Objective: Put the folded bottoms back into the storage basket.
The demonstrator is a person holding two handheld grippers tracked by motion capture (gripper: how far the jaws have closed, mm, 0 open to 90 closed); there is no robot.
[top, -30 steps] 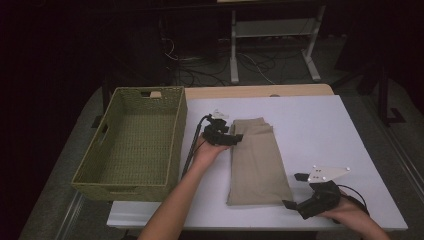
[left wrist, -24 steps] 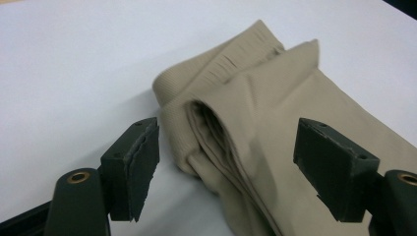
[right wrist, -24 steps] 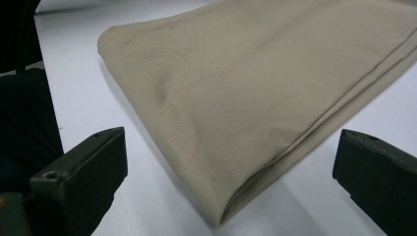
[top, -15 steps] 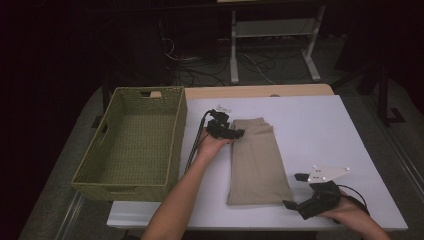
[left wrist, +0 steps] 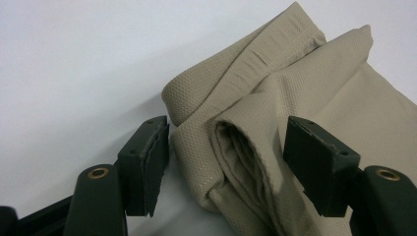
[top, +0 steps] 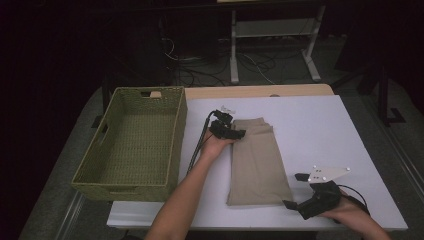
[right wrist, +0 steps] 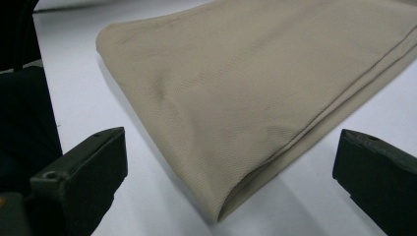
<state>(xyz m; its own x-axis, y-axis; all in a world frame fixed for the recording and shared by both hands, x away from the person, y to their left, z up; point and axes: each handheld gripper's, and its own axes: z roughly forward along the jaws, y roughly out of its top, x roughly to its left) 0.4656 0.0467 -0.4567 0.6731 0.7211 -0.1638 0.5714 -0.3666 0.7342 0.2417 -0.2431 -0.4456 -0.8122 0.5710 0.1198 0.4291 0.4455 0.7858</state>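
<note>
A folded beige cloth (top: pixel 257 160) lies lengthwise on the white table (top: pixel 320 130). My left gripper (top: pixel 239 134) is at the cloth's far left corner. In the left gripper view the layered corner (left wrist: pixel 255 98) sits between the jaws of the left gripper (left wrist: pixel 231 162). The jaws have just been closing, and the pads (left wrist: pixel 147 162) are still a little apart from the fabric. My right gripper (top: pixel 294 191) rests by the cloth's near right corner. In the right gripper view the right gripper (right wrist: pixel 231 172) is wide open, with the folded corner (right wrist: pixel 246 98) lying between its jaws, untouched.
A green woven basket (top: pixel 176 145), with nothing in it, stands along the table's left side, close to my left forearm. The left gripper's cable (top: pixel 197 145) runs between basket and cloth. A white desk frame (top: pixel 272 35) and floor cables sit beyond the table.
My left gripper has slid a little toward the cloth's far left corner and sunk slightly. Its jaws have narrowed around the corner. The right hand has kept still.
</note>
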